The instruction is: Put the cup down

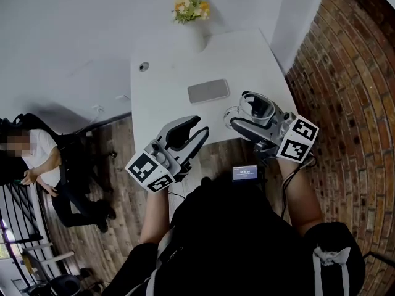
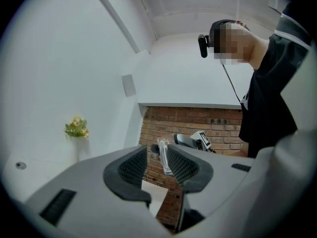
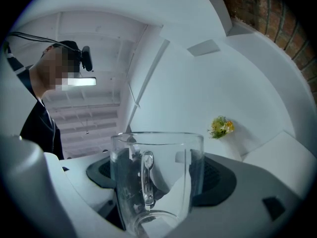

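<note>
A clear glass cup (image 1: 255, 106) with a handle is held over the front right part of the white table (image 1: 166, 73). My right gripper (image 1: 242, 111) is shut on the cup. In the right gripper view the cup (image 3: 168, 157) fills the space between the dark pads (image 3: 220, 175), its handle facing the camera; the right gripper (image 3: 158, 182) grips its sides. My left gripper (image 1: 200, 125) hovers at the table's front edge, left of the cup, open and empty. From the left gripper (image 2: 156, 153) the cup (image 2: 163, 157) shows beyond the jaws.
A flat grey rectangular thing (image 1: 208, 91) lies mid-table, just behind the cup. A vase of flowers (image 1: 191, 8) stands at the far edge. A brick wall (image 1: 345, 85) runs along the right. A seated person (image 1: 37, 159) is on the left, away from the table.
</note>
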